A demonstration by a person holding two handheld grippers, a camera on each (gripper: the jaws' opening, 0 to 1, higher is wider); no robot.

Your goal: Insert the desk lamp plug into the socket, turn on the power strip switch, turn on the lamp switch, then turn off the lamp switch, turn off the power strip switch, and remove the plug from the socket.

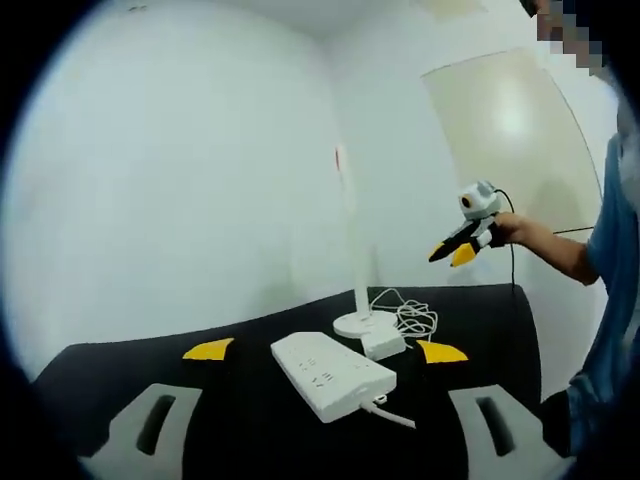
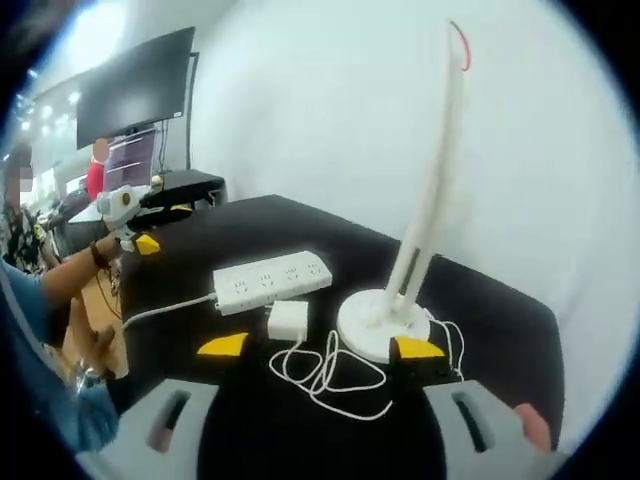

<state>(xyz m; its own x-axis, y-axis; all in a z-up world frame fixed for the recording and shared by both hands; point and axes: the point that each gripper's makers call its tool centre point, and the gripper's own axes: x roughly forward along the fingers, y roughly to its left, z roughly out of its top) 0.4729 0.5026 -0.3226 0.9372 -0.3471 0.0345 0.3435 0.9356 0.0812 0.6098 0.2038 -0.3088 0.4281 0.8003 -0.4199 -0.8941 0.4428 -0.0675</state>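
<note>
A white power strip (image 1: 330, 373) (image 2: 272, 280) lies on the black table (image 1: 240, 430), its sockets empty. The white plug block (image 1: 383, 343) (image 2: 288, 320) rests loose beside it, with its coiled cable (image 1: 415, 318) (image 2: 325, 375) running to the desk lamp (image 1: 356, 322) (image 2: 380, 322), whose thin stem stands upright. My left gripper (image 1: 325, 350) (image 2: 147, 243) hovers open just short of the strip, holding nothing. My right gripper (image 2: 320, 347) (image 1: 452, 252) is open and empty in the air, facing the plug block and the lamp base from the other side.
A dark monitor (image 2: 135, 90) stands on a desk behind the table. A person's sleeve and forearm (image 1: 600, 250) are at the table's side. White walls rise right behind the lamp. The power strip's cord (image 2: 165, 308) trails off towards the table edge.
</note>
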